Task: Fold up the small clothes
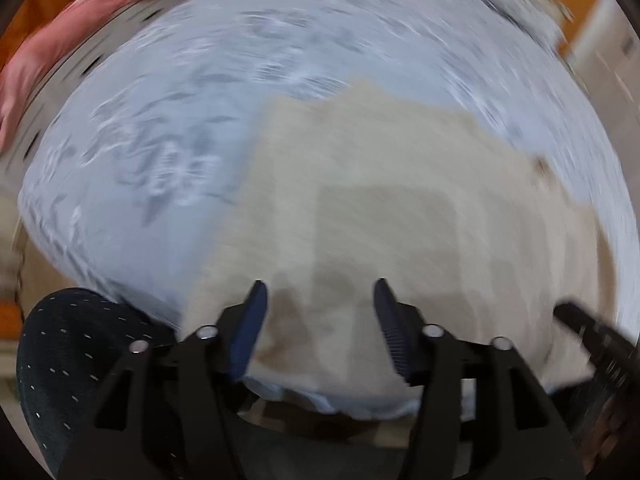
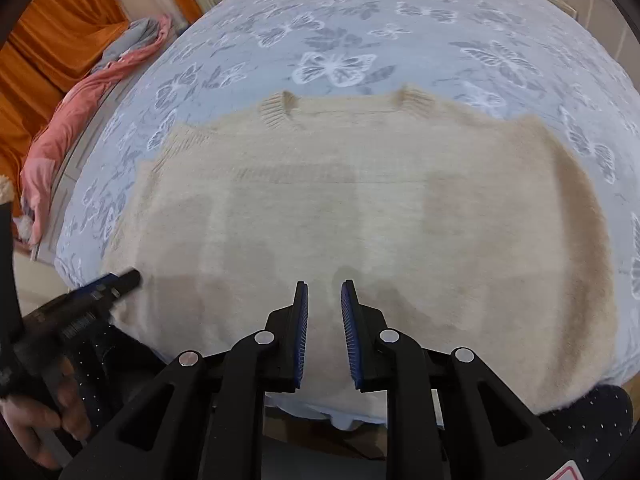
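Knitwear lay at the heart of it: a cream, ribbed-edged knitted sweater (image 2: pixel 360 208) was spread flat on the bed, over a pale blue bedspread printed with white and grey butterflies (image 2: pixel 340 40), its near hem at the mattress edge. The right hand-held gripper (image 2: pixel 324 292) hung just over that hem with its blue pads close together but apart, nothing pinched between them that I could see. The left hand-held gripper (image 1: pixel 320 292) stood over the sweater's left side, jaws well apart and empty; its view was badly smeared, so I could not tell whether the tips touched the wool. A pink and grey bundle of cloth (image 2: pixel 80 112) lay along the far left side of the bed, clear of the work. To my eye, doing this fold well meant taking both near corners of the hem evenly, biting through both layers, and carrying them level toward the collar (image 2: pixel 348 108) so no crease dragged sideways.
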{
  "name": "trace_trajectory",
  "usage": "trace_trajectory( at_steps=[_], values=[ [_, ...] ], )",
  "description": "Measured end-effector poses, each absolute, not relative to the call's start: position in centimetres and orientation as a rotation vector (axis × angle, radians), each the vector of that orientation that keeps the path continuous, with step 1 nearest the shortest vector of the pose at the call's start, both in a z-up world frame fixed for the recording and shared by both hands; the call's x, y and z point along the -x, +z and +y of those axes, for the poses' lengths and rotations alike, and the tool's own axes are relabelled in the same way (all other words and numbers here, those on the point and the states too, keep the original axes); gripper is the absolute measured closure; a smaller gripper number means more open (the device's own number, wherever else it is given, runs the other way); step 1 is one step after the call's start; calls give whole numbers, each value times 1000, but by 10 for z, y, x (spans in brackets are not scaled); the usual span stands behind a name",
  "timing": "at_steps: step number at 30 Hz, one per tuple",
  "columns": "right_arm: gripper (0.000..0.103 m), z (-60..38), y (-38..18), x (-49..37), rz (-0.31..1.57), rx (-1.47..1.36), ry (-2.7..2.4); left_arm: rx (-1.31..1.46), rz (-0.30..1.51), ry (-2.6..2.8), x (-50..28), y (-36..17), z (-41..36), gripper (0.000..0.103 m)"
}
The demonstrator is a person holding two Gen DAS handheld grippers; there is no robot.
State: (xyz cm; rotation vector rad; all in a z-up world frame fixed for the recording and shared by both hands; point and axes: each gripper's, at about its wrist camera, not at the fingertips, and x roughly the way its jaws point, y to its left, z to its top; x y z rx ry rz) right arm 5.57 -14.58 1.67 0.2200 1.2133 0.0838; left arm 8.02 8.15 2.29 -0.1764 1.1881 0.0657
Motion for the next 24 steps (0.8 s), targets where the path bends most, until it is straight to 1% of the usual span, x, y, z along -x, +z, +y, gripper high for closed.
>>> trace_trajectory(
  at_steps=[4, 9, 10, 12, 14, 15, 16, 18, 20, 22, 24],
  values=[
    [83, -134, -14, -61, 1301, -219, 91, 297, 1200, 112, -93, 9, 123, 37],
    [83, -133, -17, -65, 1301, -224, 86, 475, 1266, 79, -107, -29, 147, 36],
    [83, -133, -17, -65, 1303, -223, 86, 494, 1258, 79, -108, -31, 149, 34],
    [83, -133, -18, -66, 1303, -223, 88, 490, 1245, 83, -109, -31, 144, 34],
    [83, -133, -19, -66, 1301, -226, 89, 491, 1238, 44, -112, -27, 136, 58],
    [83, -134, -19, -67, 1301, -227, 89, 500, 1243, 12, -115, -24, 133, 74],
    [83, -135, -19, -66, 1300, -232, 92, 489, 1235, 3, -116, -15, 128, 84],
    [83, -139, -15, -65, 1290, -259, 98, 484, 1200, -38, -114, 4, 119, 87],
    [80, -149, -7, -59, 1261, -315, 108, 467, 1134, -117, -111, 38, 99, 87],
    [74, -159, 0, -51, 1236, -341, 103, 415, 1080, -197, -108, 71, 71, 89],
    [73, -172, 10, -37, 1197, -365, 95, 346, 1021, -298, -102, 106, 28, 89]
  ],
)
